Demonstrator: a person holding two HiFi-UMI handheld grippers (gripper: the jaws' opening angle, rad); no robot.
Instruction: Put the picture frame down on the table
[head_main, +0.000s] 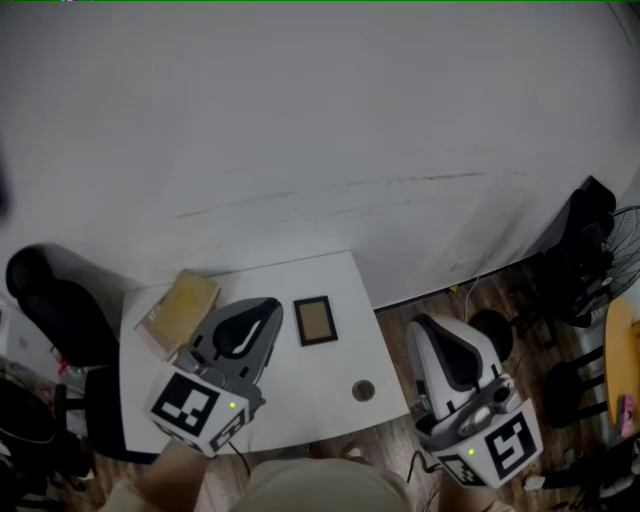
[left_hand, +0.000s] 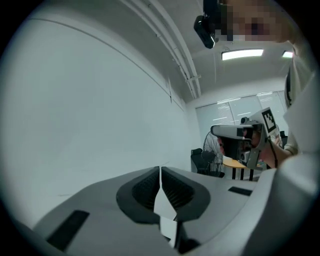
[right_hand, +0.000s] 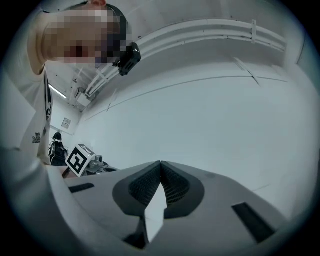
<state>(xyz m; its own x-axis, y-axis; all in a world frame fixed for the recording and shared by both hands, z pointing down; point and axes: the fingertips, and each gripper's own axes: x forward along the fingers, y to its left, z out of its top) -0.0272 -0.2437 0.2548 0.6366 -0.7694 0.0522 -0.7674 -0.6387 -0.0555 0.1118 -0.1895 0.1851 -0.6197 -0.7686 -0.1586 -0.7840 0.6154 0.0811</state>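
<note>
The left claw (left_hand: 160, 171) has its two grey jaws pressed together, the ribbed pads (left_hand: 146, 189) meeting along a thin seam with nothing between them. It faces a bare white wall (left_hand: 85, 110) that fills the left half of the view. Pipes (left_hand: 170, 45) run along the ceiling beside a lit ceiling light (left_hand: 242, 54), and a black head camera (left_hand: 205, 27) juts in at the top. At the right, the right claw (left_hand: 220, 131) is held up with its marker cube (left_hand: 268, 119) showing, and a fan (left_hand: 210, 149), a dark chair (left_hand: 198, 161) and a yellow surface (left_hand: 233, 163) stand beyond it.
</note>
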